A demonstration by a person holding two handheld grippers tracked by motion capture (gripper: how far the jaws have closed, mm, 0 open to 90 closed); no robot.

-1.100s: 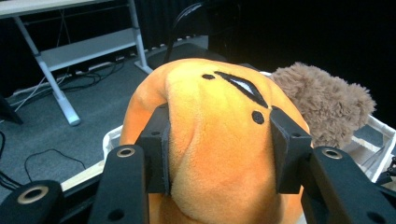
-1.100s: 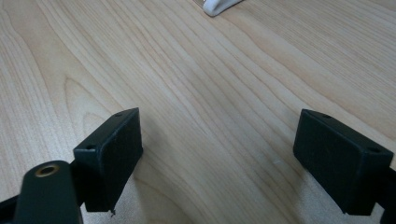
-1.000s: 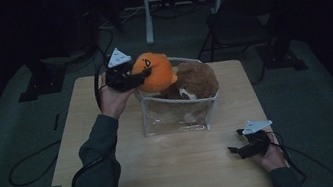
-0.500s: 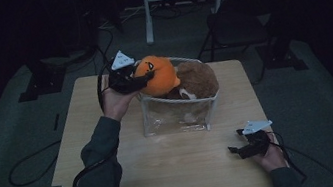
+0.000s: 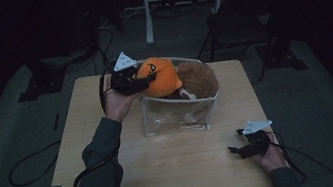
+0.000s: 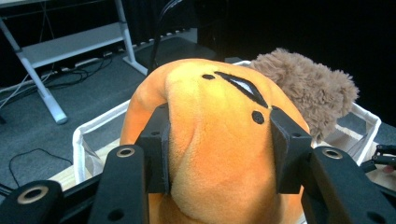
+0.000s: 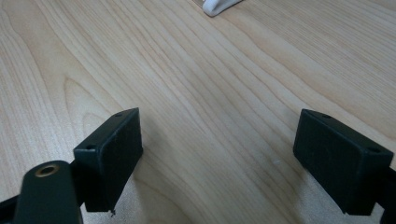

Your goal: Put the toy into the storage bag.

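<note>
An orange plush toy with black face marks hangs over the left end of a clear, white-rimmed storage bin. My left gripper is shut on it, and in the left gripper view the plush bulges between the two black jaws. A brown furry plush lies inside the bin beside it, its fur rising behind the orange one. My right gripper rests low over the table near the front right corner, open, with only bare wood between its jaws.
The light wooden table has free surface in front of the bin and at the left. A white corner of the bin shows at the top of the right gripper view. Cables, a chair and a metal stand sit on the dark floor behind.
My left gripper has carried the orange plush slightly to the right, farther over the bin. The right gripper has stayed in place.
</note>
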